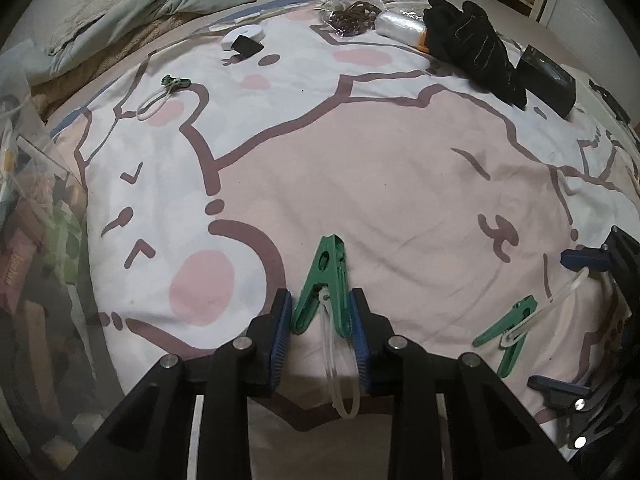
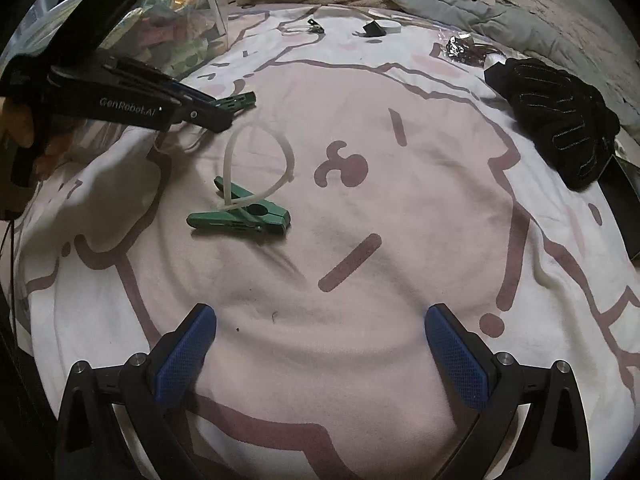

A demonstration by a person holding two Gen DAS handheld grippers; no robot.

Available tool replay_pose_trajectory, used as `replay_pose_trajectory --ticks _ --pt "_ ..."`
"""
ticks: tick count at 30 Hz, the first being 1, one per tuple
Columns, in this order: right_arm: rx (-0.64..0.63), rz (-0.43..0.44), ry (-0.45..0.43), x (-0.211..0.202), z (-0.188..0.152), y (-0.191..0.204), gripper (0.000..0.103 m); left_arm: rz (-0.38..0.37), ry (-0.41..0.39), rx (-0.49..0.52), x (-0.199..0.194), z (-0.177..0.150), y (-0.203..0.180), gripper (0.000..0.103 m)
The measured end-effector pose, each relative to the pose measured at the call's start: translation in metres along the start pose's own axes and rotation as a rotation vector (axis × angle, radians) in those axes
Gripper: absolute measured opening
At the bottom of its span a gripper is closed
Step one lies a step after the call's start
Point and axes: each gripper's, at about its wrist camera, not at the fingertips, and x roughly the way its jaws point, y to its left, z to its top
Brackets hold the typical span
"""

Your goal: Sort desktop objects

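On the bed's cartoon-print cover, near its front edge, the left hand-held gripper (image 1: 320, 320) pinches a green plastic clothespin (image 1: 324, 284) across its two handle legs, a clear loop (image 1: 340, 368) trailing from it. The peg looks light, stiff and smooth, and would likely spring open if squeezed hard. The right hand-held gripper (image 2: 320, 344) stands spread and empty, near a second green clothespin (image 2: 240, 216).

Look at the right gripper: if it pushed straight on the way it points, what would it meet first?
Most likely the bare bedsheet. The right gripper stands open and angled down at it, with nothing between the fingers. The loose green clothespin lies farther ahead and left of that line, though depth is hard to judge.
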Motion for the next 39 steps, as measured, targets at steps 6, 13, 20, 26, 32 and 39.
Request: replay_pose_trajectory --ticks 6,13,20,26,32,39 --pt "0.058 0.102 -0.007 -0.008 0.012 0.002 0.101 0.01 -0.007 -0.02 -0.001 -0.001 0.004 0.053" --pt "0.111 0.179 -0.014 -0.006 0.028 0.017 0.083 -0.103 -0.022 -0.088 0.0 -0.009 0.011 0.057" --pt "0.125 0.142 -0.017 0.002 0.039 0.018 0.059 -0.173 -0.035 -0.166 0.0 -0.01 0.017 0.057" --pt "0.101 0.128 -0.02 0.0 0.04 0.017 0.055 -0.166 -0.042 -0.197 0.001 -0.01 0.02 0.045" --pt "0.098 0.132 -0.019 -0.003 0.038 0.014 0.055 -0.144 -0.048 -0.182 0.001 -0.008 0.018 0.028" --pt "0.115 0.13 -0.035 -0.01 0.037 0.004 0.055 -0.125 -0.076 -0.16 -0.004 -0.004 0.013 0.028"
